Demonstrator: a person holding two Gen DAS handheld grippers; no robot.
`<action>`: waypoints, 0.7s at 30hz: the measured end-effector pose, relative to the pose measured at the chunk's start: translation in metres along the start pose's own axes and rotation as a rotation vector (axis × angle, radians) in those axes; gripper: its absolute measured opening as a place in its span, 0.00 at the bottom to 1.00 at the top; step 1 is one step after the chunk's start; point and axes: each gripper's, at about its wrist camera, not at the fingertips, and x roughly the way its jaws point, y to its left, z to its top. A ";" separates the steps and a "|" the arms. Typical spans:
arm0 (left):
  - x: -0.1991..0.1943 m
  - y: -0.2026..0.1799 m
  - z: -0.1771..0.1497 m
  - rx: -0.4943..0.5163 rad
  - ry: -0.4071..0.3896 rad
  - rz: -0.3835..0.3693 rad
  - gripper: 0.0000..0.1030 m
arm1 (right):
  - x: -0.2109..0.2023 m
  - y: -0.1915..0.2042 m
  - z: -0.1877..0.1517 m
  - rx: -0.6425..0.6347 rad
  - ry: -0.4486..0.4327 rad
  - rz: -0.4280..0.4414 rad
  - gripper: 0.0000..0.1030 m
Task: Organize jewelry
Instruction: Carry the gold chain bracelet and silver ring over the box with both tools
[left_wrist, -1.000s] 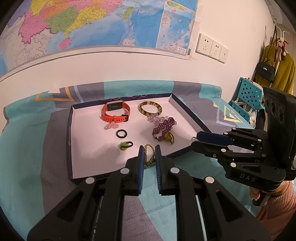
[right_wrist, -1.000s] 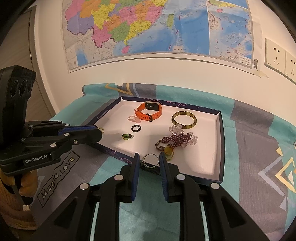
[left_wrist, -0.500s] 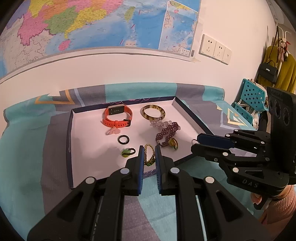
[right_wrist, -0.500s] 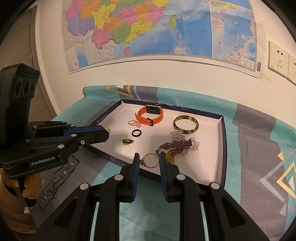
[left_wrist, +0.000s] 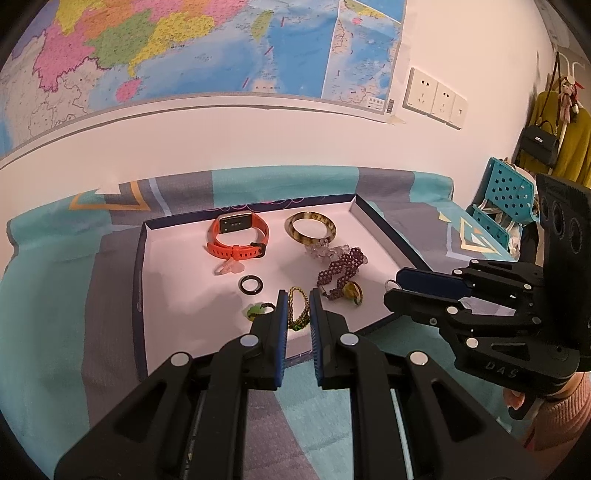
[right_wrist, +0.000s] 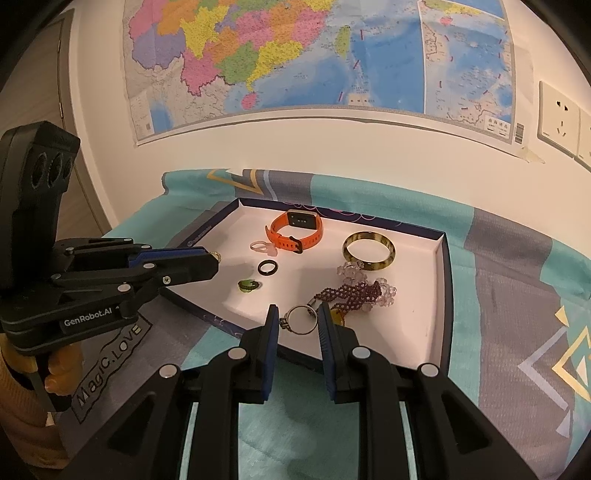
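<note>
A dark-rimmed white tray (left_wrist: 138, 280) (right_wrist: 445, 288) holds an orange watch (left_wrist: 236, 236) (right_wrist: 295, 230), a tortoiseshell bangle (left_wrist: 310, 229) (right_wrist: 369, 251), a purple beaded bracelet (left_wrist: 341, 271) (right_wrist: 347, 293), a black ring (left_wrist: 251, 285) (right_wrist: 267, 267), a green ring (left_wrist: 256, 310) (right_wrist: 246, 285) and a pink ring (left_wrist: 228, 267) (right_wrist: 263, 247). My left gripper (left_wrist: 295, 308) is shut on a green-gold beaded bracelet (left_wrist: 297, 310) above the tray's near edge. My right gripper (right_wrist: 297, 321) is shut on a silver ring (right_wrist: 303, 320), also seen from the left wrist (left_wrist: 391, 284).
The tray lies on a teal and grey patterned cloth (left_wrist: 55, 295) against a white wall with a map (left_wrist: 184, 48). A blue perforated chair (left_wrist: 506, 195) and hanging clothes (left_wrist: 569, 144) stand at the right.
Both grippers have risen and pulled back a little from the tray, each still holding its piece of jewelry.
</note>
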 end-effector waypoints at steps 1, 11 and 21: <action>0.000 0.000 0.000 0.001 -0.001 0.002 0.11 | 0.001 0.000 0.000 0.000 0.001 0.001 0.19; 0.007 0.001 0.002 0.001 0.010 0.006 0.11 | 0.006 -0.001 0.003 -0.006 0.006 -0.005 0.19; 0.014 -0.001 0.006 0.006 0.014 0.012 0.11 | 0.015 -0.004 0.007 -0.003 0.015 -0.009 0.19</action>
